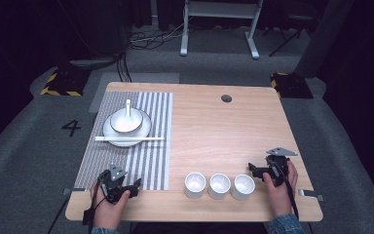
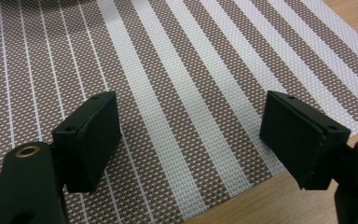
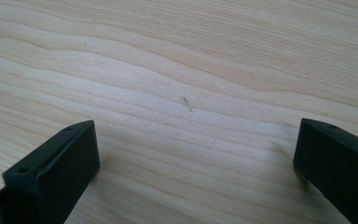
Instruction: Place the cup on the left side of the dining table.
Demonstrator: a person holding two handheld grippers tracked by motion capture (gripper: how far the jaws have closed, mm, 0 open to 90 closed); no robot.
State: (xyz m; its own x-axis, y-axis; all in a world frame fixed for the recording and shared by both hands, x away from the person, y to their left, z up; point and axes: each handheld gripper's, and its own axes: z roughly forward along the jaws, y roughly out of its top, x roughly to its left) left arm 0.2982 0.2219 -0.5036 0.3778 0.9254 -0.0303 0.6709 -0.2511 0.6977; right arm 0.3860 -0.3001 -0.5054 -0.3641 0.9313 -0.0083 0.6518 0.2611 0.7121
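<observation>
I see 3 white cups (image 1: pixel 219 185) in a row near the table's front edge, touching or nearly touching one another, each round, smooth and glossy with nothing showing inside. My right gripper (image 1: pixel 259 170) sits just to the right of that row, low over bare wood, its jaws spread wide with nothing between them; in the right gripper view the right gripper (image 3: pixel 193 161) frames only pale, wavy-grained wood, and I cannot tell whether the jaw tips touch the surface. My left gripper (image 1: pixel 129 187) is well to the left of the cups, over the front right corner of the striped placemat (image 1: pixel 148 161), and its jaws are also wide apart and hold nothing. In the left gripper view the left gripper (image 2: pixel 191 137) looks down on the placemat (image 2: pixel 182 84), a woven mesh of brown and white stripes, some broad, some thin, with the table (image 2: pixel 279 205) showing past the mat's edge. Farther back on the mat I see a white bowl (image 1: pixel 125 121) on a white plate (image 1: pixel 143 130), a white spoon (image 1: pixel 128 108) resting in the bowl, and a pair of white chopsticks (image 1: pixel 129 138) laid across the plate's near rim. The table (image 1: pixel 224 131) is light wood with a round dark hole (image 1: pixel 226 98) near its far edge.
</observation>
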